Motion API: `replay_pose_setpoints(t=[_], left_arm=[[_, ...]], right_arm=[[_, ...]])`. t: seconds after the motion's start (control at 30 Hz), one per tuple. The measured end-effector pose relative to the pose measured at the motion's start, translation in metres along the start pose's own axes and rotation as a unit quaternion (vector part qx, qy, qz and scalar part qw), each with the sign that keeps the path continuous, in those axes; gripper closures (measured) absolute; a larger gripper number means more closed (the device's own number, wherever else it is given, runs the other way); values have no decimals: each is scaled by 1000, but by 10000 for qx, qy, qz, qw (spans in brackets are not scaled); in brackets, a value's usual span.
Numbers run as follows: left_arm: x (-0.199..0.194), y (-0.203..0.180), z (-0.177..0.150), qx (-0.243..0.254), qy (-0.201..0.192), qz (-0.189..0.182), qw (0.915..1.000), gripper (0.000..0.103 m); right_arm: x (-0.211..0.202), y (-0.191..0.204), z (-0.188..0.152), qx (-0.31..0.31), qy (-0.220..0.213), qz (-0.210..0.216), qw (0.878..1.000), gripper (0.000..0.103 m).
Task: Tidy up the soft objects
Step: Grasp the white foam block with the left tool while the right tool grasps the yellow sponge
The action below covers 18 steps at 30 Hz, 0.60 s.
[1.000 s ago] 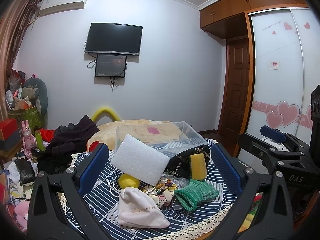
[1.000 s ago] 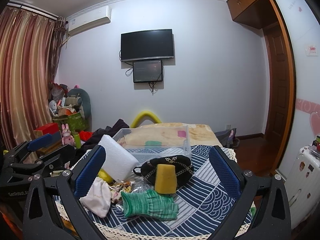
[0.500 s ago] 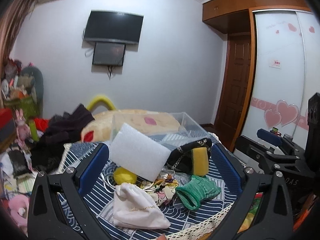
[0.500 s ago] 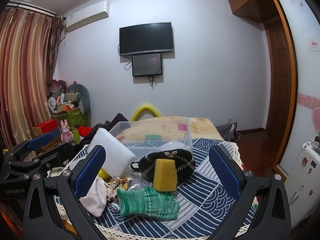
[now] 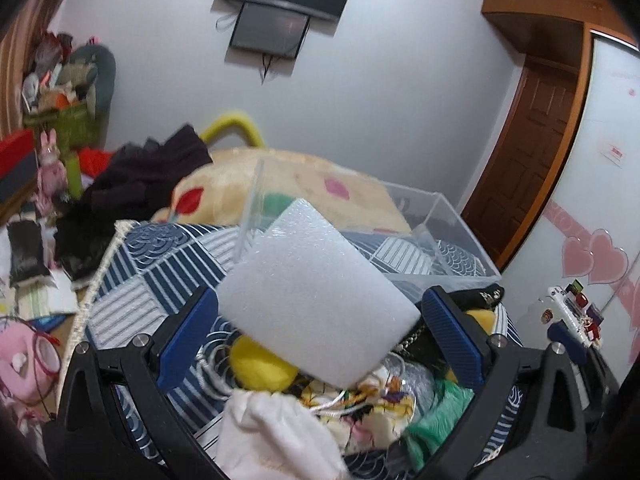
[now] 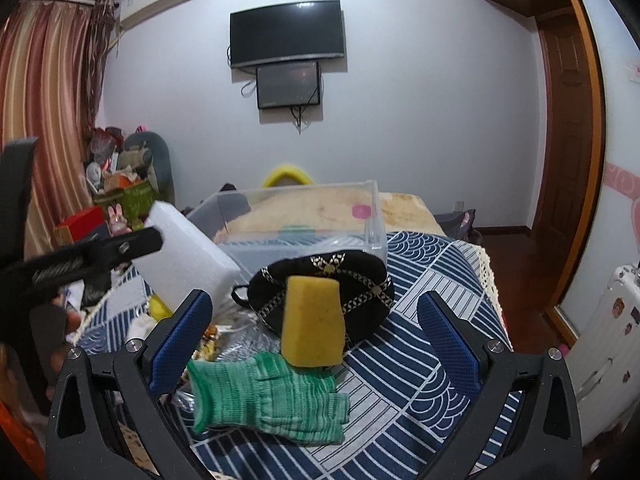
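**Risk Assessment: Left Claw at the Foam Block**

1. Claw state. I read the left claw (image 5: 320, 336) as spread wide, its blue pads at 9 and 3 o'clock of the white foam block (image 5: 316, 304). Neither pad appears pressed into the foam; I cannot tell whether either one touches it. The right claw (image 6: 314, 340) is equally wide apart and holds nothing, hovering over the green glove (image 6: 264, 396) and yellow sponge (image 6: 314, 320).

2. Location. The foam block leans tilted on the surface (image 6: 420, 280), its upper edge against or just beside the near wall of the clear bin (image 5: 440, 232); contact is not resolvable. It rests over a yellow plush item (image 5: 260, 364) amid a pile including a white pouch (image 5: 276, 432). The clear bin sits at 12 o'clock of the pile.

3. Failure modes, in my judgement:
- Closing off-centre could pivot the tilted block and let it slide off the pile.
- Excess squeeze could dent the foam; it looks light and compressible.
- A lift toward 12 o'clock could catch the bin wall and shove the bin.
- Cords lying under the block could snag a pad and drag neighbouring items.

4. Appearance. The block is a thick rectangular slab, white, with a fine granular texture and crisp edges. No damage is visible.
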State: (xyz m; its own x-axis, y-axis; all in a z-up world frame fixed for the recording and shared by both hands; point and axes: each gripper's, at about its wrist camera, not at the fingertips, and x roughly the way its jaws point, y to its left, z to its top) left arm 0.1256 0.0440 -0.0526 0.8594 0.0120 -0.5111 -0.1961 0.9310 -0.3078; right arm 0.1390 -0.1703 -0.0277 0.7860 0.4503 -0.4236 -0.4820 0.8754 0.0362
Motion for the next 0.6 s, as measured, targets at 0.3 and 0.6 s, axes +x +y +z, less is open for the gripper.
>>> replay_pose_setpoints(t=[0.3,0.6], left_arm=[[20,5,4,-132,6,359,9993,0],[21,17,-13,-43,426,142,9990,0]], right_arm=[[23,-4,-5,-23,381,133,9992,14],[32,-10,-7,145,532,272,9981,18]])
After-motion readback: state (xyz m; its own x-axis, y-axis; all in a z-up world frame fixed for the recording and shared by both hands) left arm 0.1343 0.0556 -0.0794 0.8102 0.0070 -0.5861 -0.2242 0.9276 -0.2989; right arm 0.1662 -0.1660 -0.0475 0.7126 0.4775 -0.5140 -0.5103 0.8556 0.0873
